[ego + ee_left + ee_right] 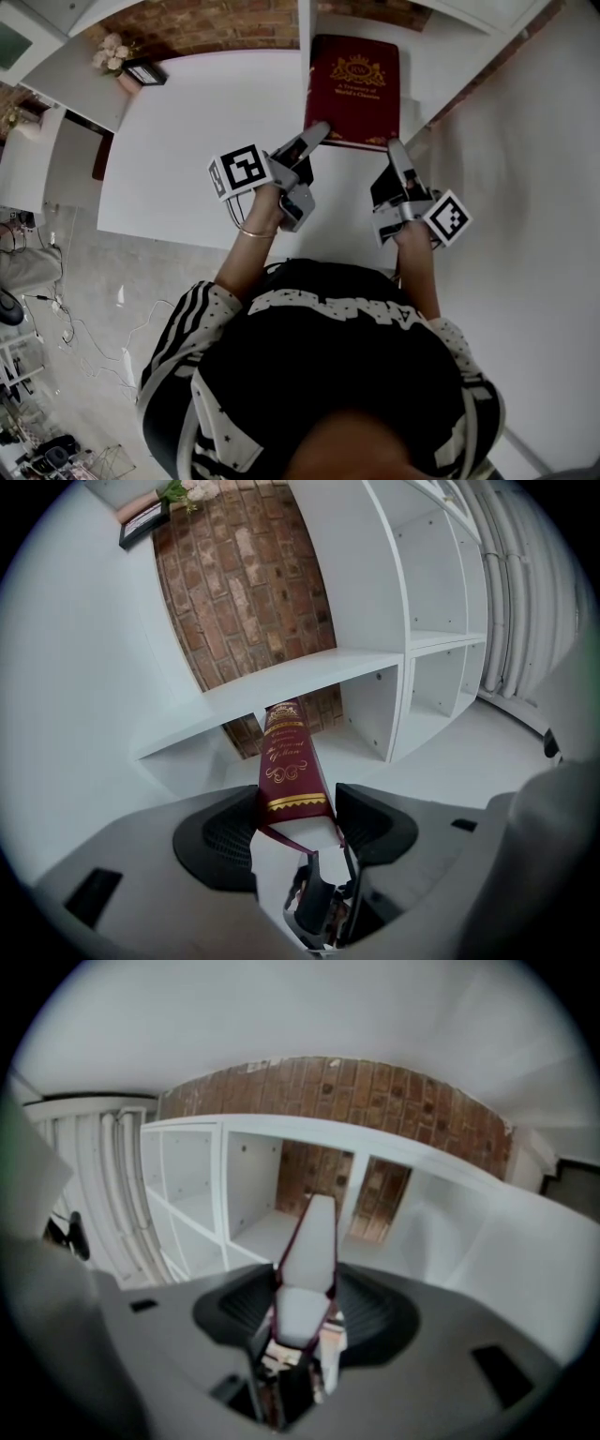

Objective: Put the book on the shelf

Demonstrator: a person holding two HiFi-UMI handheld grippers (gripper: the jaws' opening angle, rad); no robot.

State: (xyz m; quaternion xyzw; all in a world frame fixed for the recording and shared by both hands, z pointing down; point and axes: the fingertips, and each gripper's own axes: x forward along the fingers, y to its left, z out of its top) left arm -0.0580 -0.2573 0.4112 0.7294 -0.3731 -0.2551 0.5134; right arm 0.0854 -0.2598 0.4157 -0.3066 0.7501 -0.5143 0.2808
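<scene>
Book was pinched at its near end, with the left claw clamped across the spine corner and the right claw across the page-edge corner. It reached straight ahead of both toward the white shelf. Sliding it in well probably called for both claws advancing together, level and evenly pressed, with the far end kept clear of the divider ahead.

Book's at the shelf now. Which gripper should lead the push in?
Left, probably: the left gripper clamps the book at its spine, pointing into the shelf opening; the right gripper grips only the page edge.
</scene>
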